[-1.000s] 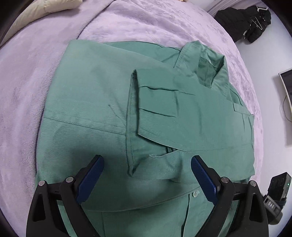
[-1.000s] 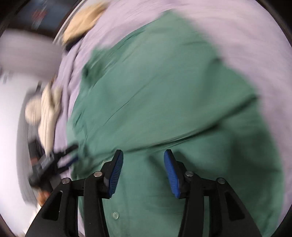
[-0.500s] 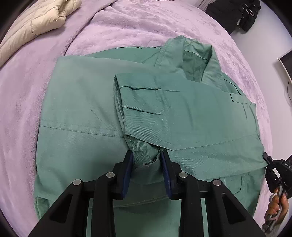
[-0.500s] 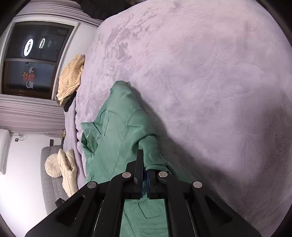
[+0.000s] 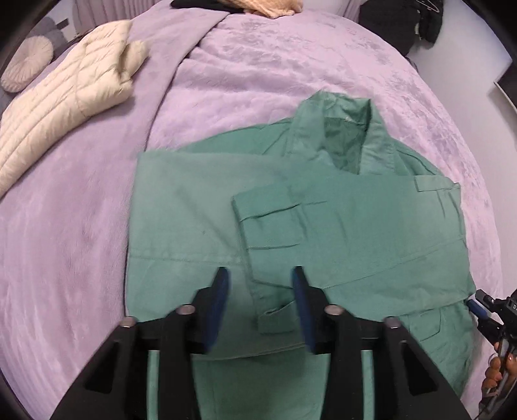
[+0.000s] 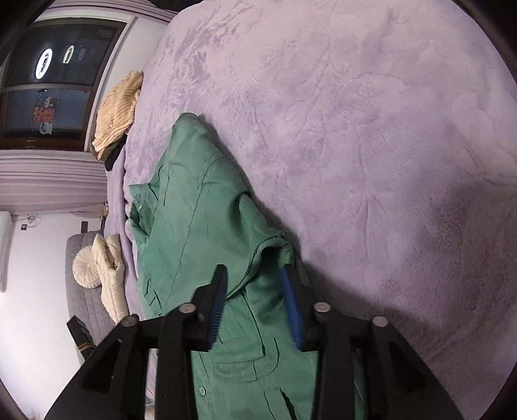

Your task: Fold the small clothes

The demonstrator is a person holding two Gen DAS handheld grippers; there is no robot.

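Note:
A green shirt (image 5: 339, 226) lies on the purple bedspread (image 5: 80, 258) with both sleeves folded across its front and its collar (image 5: 342, 135) at the far end. My left gripper (image 5: 260, 287) is open above the lower end of the folded sleeve cuff (image 5: 274, 320), not holding it. In the right wrist view the same shirt (image 6: 194, 226) lies to the left. My right gripper (image 6: 253, 284) is open with a raised fold of the shirt's edge (image 6: 274, 245) just beyond its fingertips. The right gripper also shows at the right edge of the left wrist view (image 5: 484, 310).
A cream quilted jacket (image 5: 64, 97) lies on the bed at the far left. A tan knitted garment (image 6: 119, 110) lies at the far edge of the bed. Dark clothes (image 5: 404, 19) lie beyond the far right corner. A grey sofa with a round cushion (image 6: 85, 268) stands beside the bed.
Both grippers were shut on shirt fabric half a second ago and have opened and let go. The left one has drawn back, so more of the bed shows.

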